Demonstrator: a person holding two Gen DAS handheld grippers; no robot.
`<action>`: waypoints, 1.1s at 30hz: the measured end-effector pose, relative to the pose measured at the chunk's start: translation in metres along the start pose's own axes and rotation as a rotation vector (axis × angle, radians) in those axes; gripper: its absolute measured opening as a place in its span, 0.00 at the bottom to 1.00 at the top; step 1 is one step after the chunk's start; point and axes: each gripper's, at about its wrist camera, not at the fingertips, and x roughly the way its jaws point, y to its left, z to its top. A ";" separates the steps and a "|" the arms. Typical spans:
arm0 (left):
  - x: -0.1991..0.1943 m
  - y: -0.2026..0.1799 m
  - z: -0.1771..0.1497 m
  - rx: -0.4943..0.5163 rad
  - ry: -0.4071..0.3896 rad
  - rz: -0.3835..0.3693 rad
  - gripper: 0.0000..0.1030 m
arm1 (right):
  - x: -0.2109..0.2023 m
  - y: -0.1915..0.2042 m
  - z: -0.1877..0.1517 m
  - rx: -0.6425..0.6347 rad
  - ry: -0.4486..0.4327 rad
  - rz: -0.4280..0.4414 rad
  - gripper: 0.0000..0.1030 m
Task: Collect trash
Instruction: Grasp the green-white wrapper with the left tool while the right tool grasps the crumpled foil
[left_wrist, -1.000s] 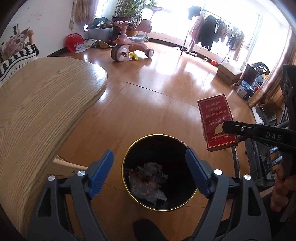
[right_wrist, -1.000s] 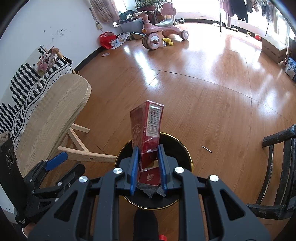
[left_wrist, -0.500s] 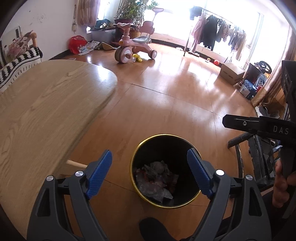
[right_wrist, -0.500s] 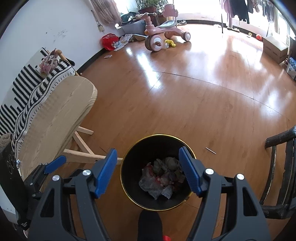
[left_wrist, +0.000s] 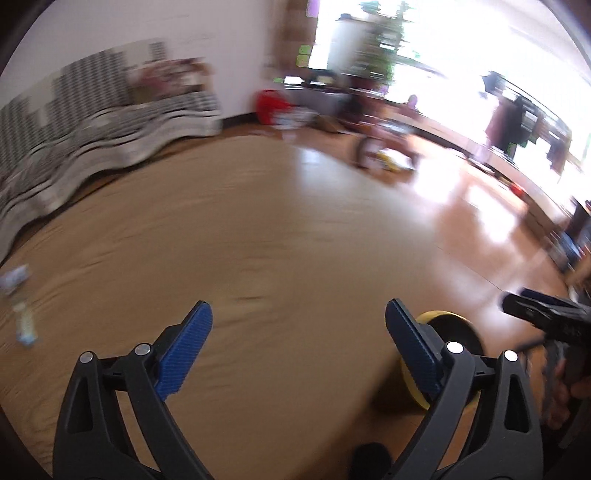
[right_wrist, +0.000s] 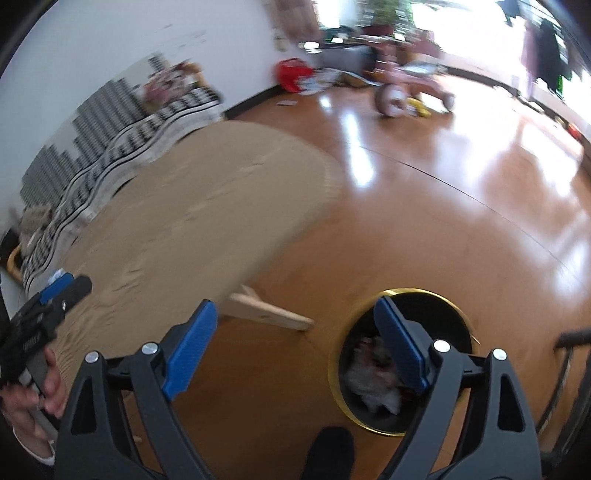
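1. At the far left edge of the round pale wooden tabletop (left_wrist: 280, 240) lie two small blurred scraps of trash (left_wrist: 22, 321), one bluish white, one pale; we cannot tell their long axis.
2. Our left gripper (left_wrist: 295, 328) points over the bare wood, jaws opening wide, nothing between them. The scraps lie well to its left, so we judge this hand the nearer one for the next pickup.
3. Our right gripper (right_wrist: 293, 332) hangs over the floor, jaws opening, empty.
4. The black bin with the gold rim (right_wrist: 458, 310) sits at the right, crumpled trash inside.
5. A second ago the right gripper clamped a red carton above the bin; the carton is now gone, and both views have swung from bin to table.
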 end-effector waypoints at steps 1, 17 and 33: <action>-0.004 0.022 0.000 -0.033 0.001 0.038 0.89 | 0.004 0.013 0.002 -0.019 0.002 0.011 0.82; -0.057 0.297 -0.052 -0.482 0.038 0.462 0.89 | 0.103 0.341 -0.002 -0.419 0.076 0.232 0.83; 0.012 0.308 -0.040 -0.495 0.082 0.515 0.64 | 0.181 0.389 -0.002 -0.508 0.136 0.190 0.83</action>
